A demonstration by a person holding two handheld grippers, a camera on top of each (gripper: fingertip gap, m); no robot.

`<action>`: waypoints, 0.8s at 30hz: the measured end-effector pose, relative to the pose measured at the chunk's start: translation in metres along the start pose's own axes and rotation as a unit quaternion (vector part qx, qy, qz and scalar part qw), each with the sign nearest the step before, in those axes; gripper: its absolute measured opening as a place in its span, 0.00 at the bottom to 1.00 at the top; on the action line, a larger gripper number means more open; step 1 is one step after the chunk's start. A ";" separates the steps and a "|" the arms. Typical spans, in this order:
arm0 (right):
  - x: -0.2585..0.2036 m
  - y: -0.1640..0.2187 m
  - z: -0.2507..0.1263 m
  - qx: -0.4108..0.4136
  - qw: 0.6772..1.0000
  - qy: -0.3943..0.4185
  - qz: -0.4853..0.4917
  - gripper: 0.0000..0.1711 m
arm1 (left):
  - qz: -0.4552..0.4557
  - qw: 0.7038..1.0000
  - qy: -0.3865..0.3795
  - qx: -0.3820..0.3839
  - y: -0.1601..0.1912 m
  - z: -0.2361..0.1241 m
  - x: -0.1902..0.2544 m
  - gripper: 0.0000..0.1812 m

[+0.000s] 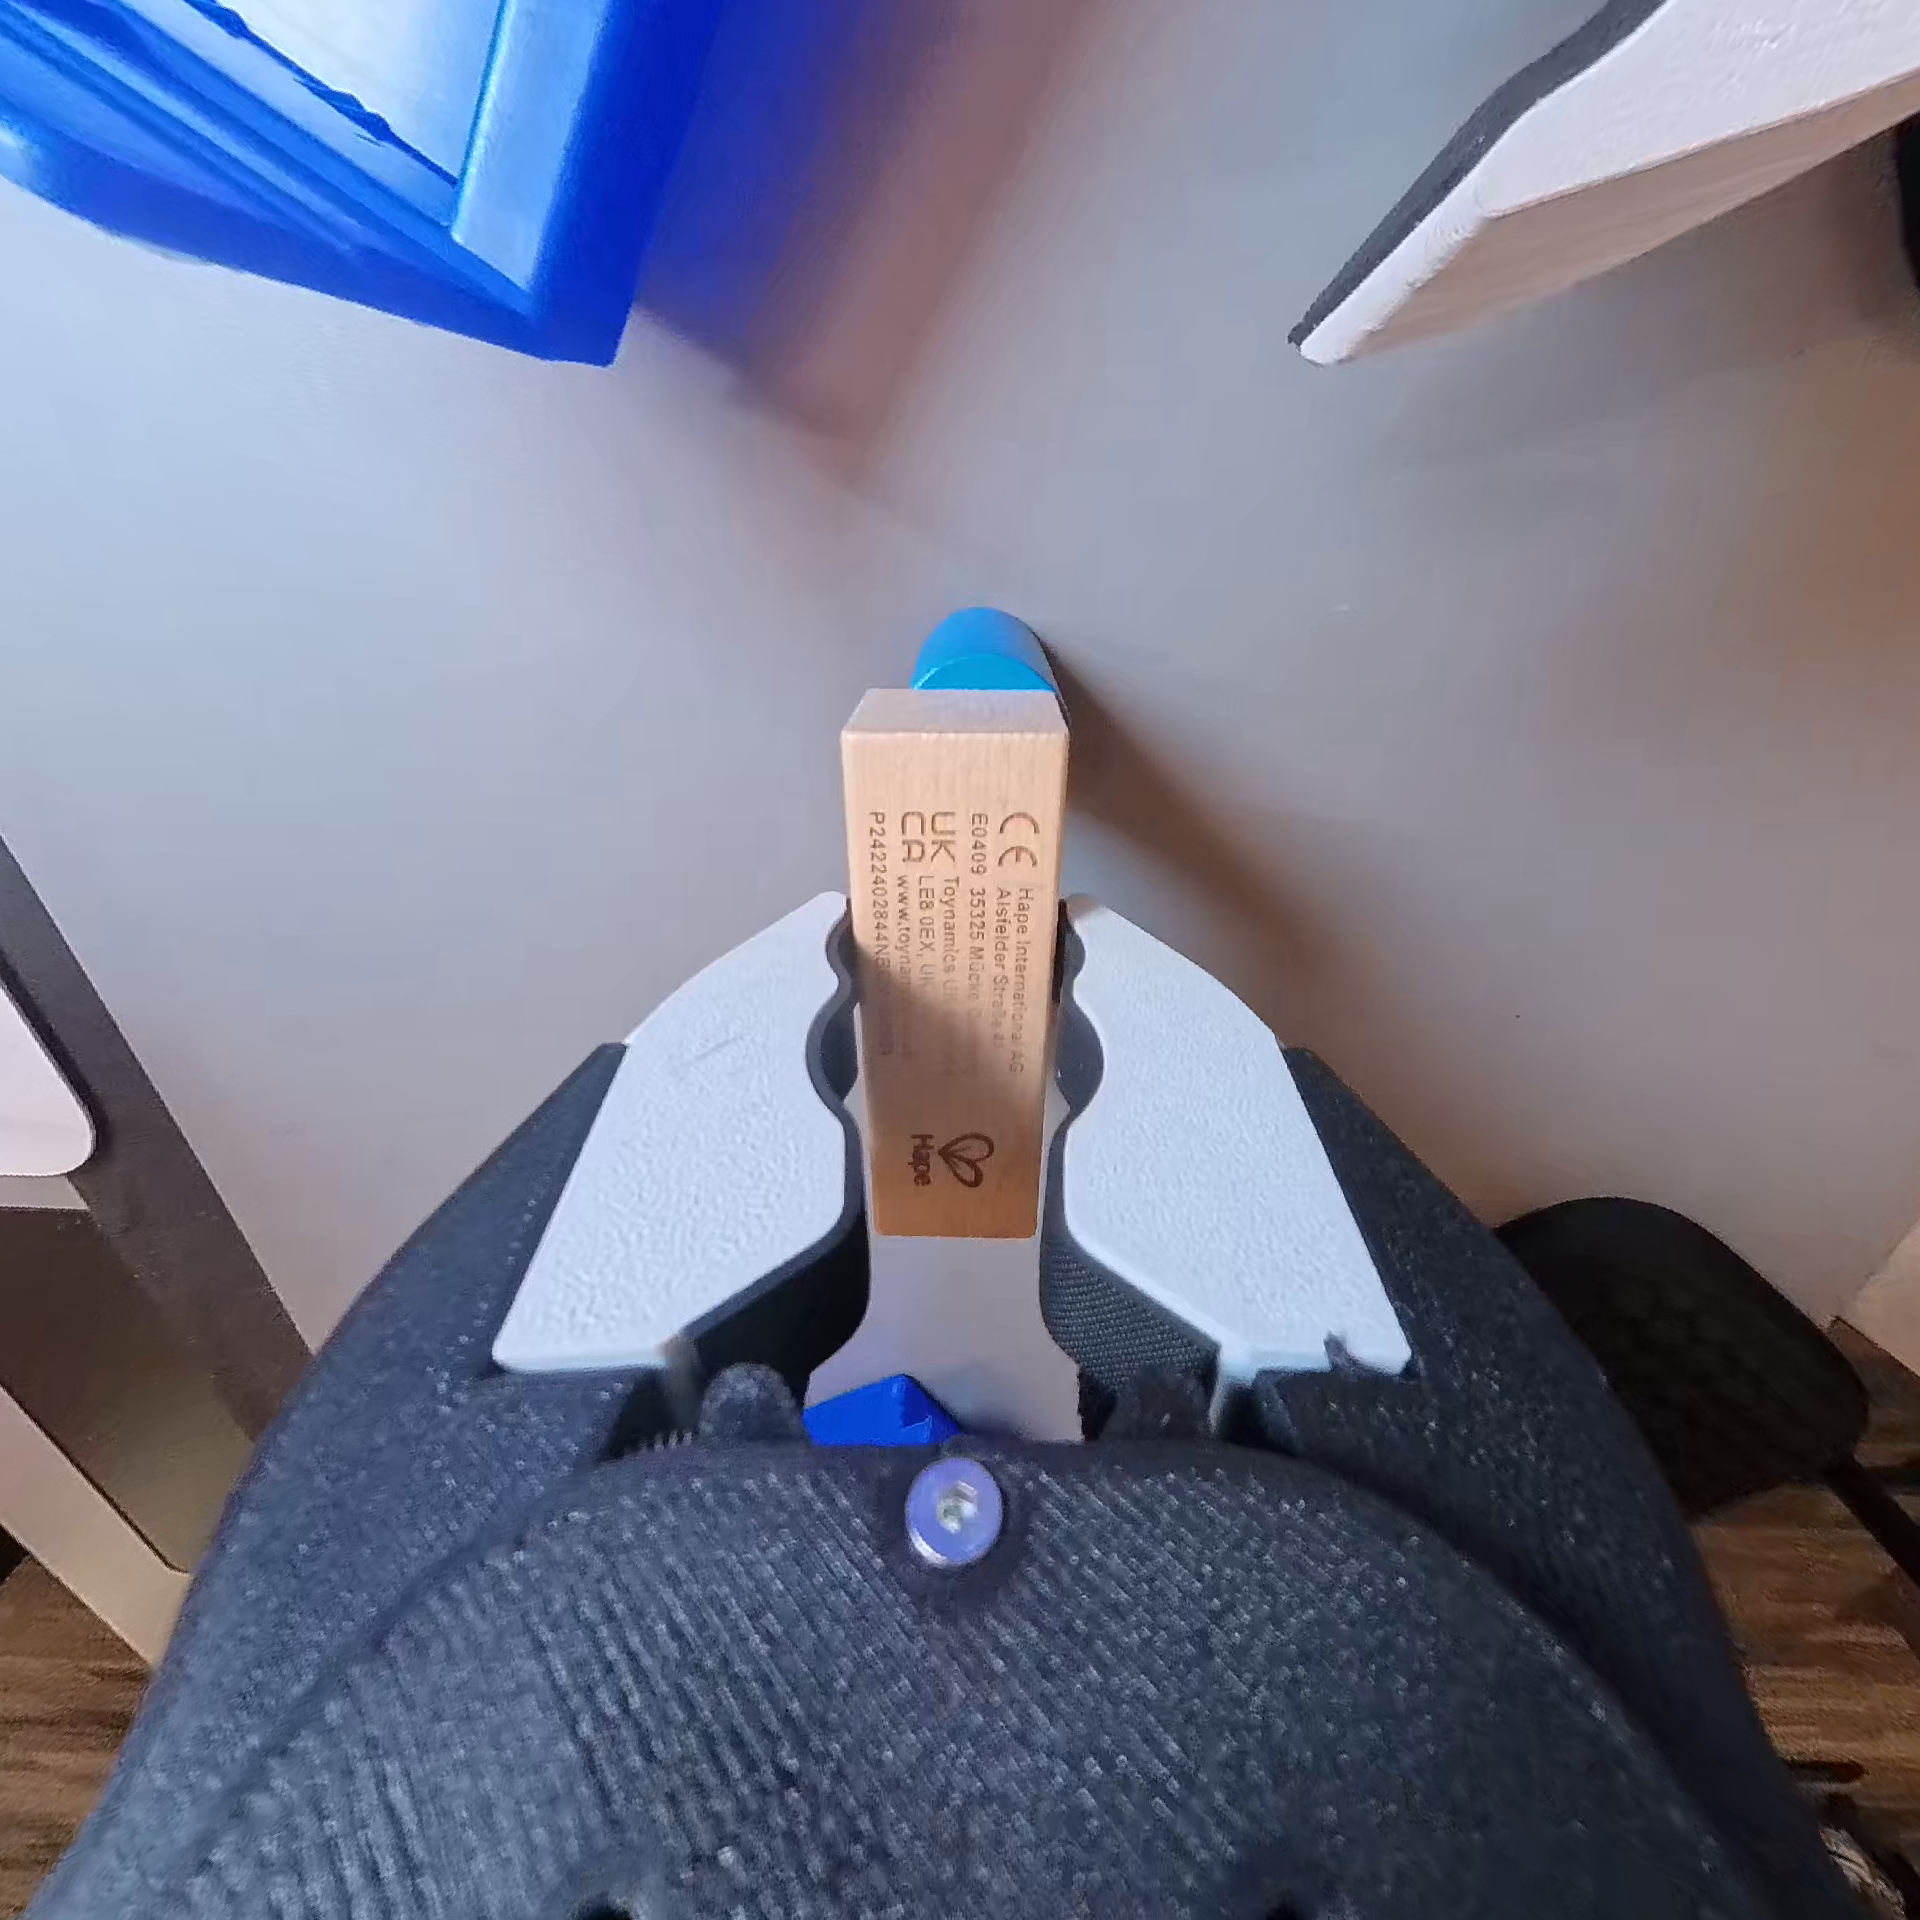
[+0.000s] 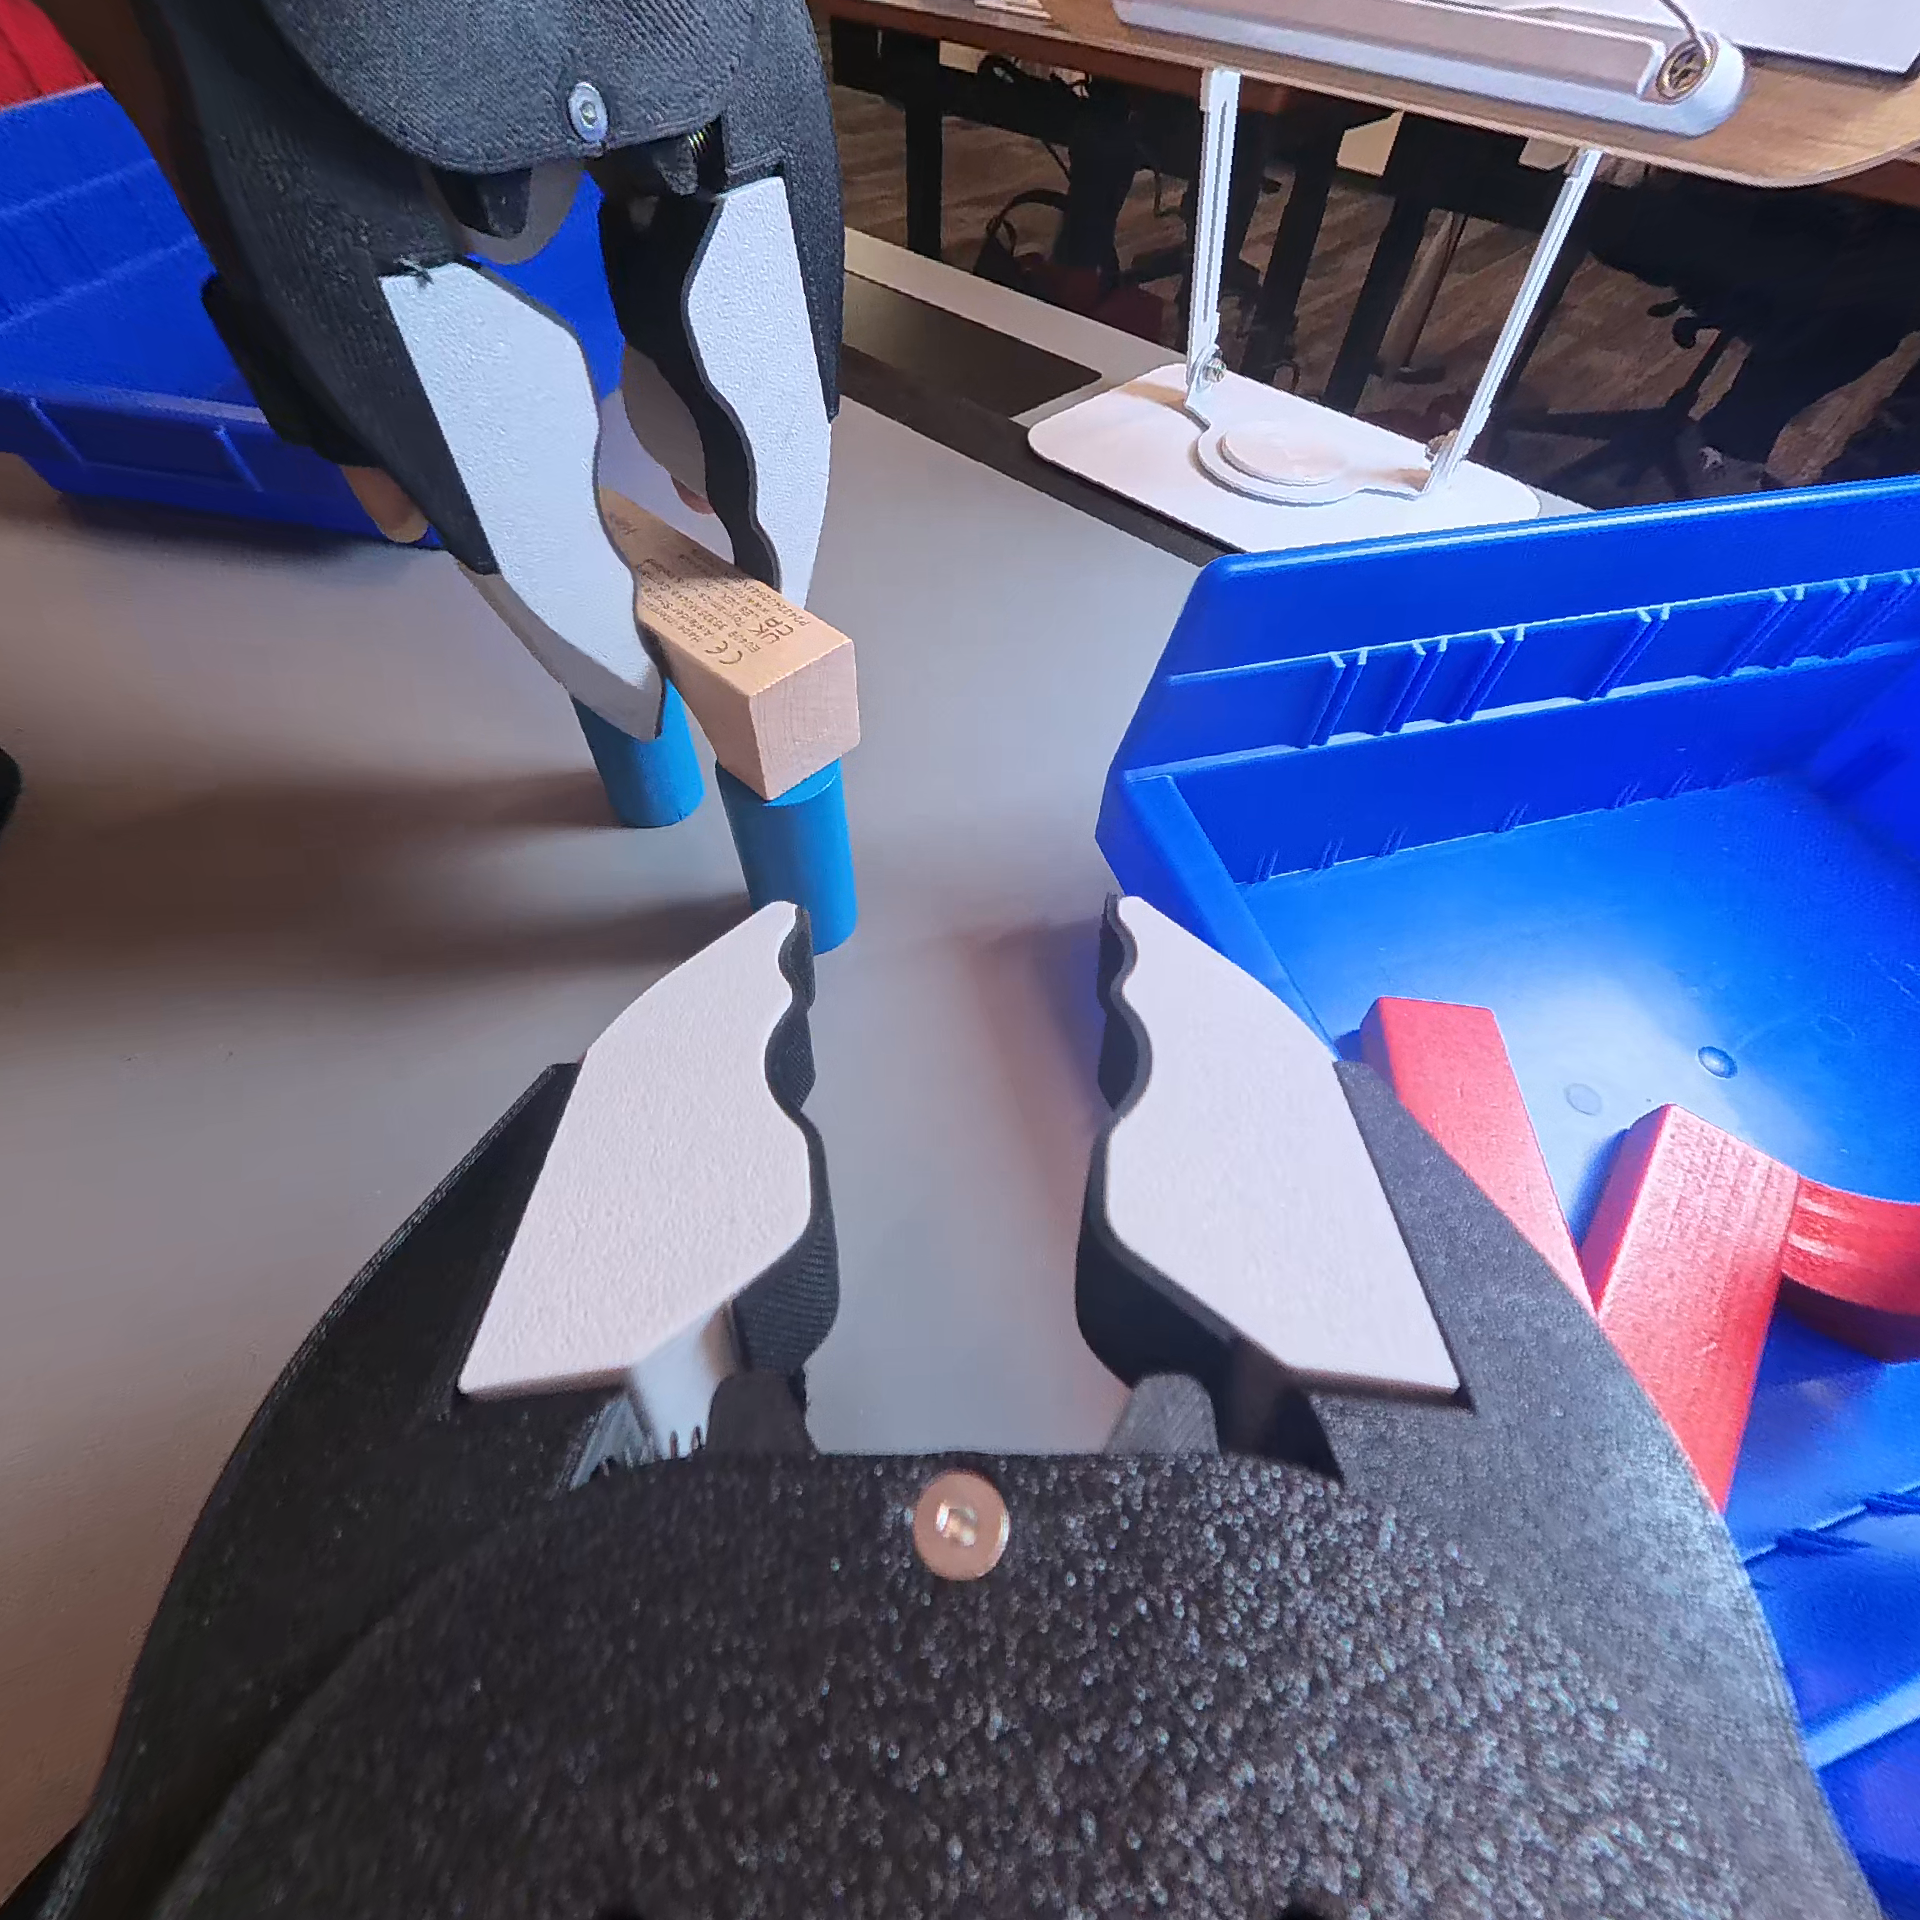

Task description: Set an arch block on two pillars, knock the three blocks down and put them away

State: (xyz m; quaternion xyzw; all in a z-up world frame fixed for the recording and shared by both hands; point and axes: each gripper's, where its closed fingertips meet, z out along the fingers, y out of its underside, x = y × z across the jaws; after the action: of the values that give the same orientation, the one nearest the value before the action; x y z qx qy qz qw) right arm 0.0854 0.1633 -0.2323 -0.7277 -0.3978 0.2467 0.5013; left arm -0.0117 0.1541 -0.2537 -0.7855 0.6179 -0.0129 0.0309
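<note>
My left gripper (image 1: 956, 920) is shut on a plain wooden block (image 1: 956, 935) with printed writing on its top face. It also shows in the right wrist view (image 2: 717, 655), holding the block (image 2: 790, 696) over two upright blue cylinder pillars, one farther (image 2: 644, 774) and one nearer (image 2: 795, 862). The block's free end sits at the top of the nearer pillar. The block's underside is hidden. In the left wrist view only one pillar top (image 1: 982, 649) shows past the block. My right gripper (image 2: 956, 935) is open and empty, low over the grey table just in front of the nearer pillar.
A blue bin (image 2: 1455, 644) stands at the right with red blocks (image 2: 1683, 1247) in it. Another blue bin (image 2: 104, 343) stands at the far left and shows in the left wrist view (image 1: 312, 156). A white stand base (image 2: 1278, 457) is at the table's far edge.
</note>
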 end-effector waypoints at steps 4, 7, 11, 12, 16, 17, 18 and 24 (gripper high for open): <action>0.000 0.000 0.000 0.001 1.000 0.000 -0.001 0.31 | 0.004 1.000 0.000 0.007 -0.001 -0.001 0.001 0.23; 0.000 0.000 0.000 0.001 1.000 0.000 0.000 0.31 | 0.008 1.000 -0.006 0.015 -0.002 -0.006 0.000 0.25; -0.001 -0.002 -0.001 0.004 1.000 0.000 -0.002 0.31 | 0.017 0.998 -0.025 0.055 -0.006 -0.022 0.000 0.27; -0.001 -0.002 -0.002 0.005 1.000 0.000 -0.002 0.31 | 0.023 0.996 -0.036 0.081 -0.009 -0.030 0.001 0.26; 0.000 -0.004 -0.002 0.012 1.000 0.001 0.001 0.31 | 0.042 0.948 -0.092 0.302 -0.036 -0.079 0.014 0.20; 0.000 -0.004 -0.002 0.014 1.000 -0.001 0.004 0.31 | 0.036 0.926 -0.101 0.362 -0.038 -0.093 0.019 0.19; 0.000 -0.004 -0.002 0.016 1.000 -0.002 0.006 0.31 | 0.028 0.904 -0.114 0.412 -0.035 -0.104 0.023 0.18; -0.003 -0.001 0.002 0.012 1.000 -0.006 0.012 0.32 | -0.095 0.777 -0.159 0.602 0.022 -0.121 0.033 0.22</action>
State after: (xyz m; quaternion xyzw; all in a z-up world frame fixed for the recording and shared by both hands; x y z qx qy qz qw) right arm 0.0817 0.1623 -0.2323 -0.7245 -0.3895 0.2620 0.5048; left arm -0.0325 0.1132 -0.1350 -0.6523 0.3922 -0.2602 0.5941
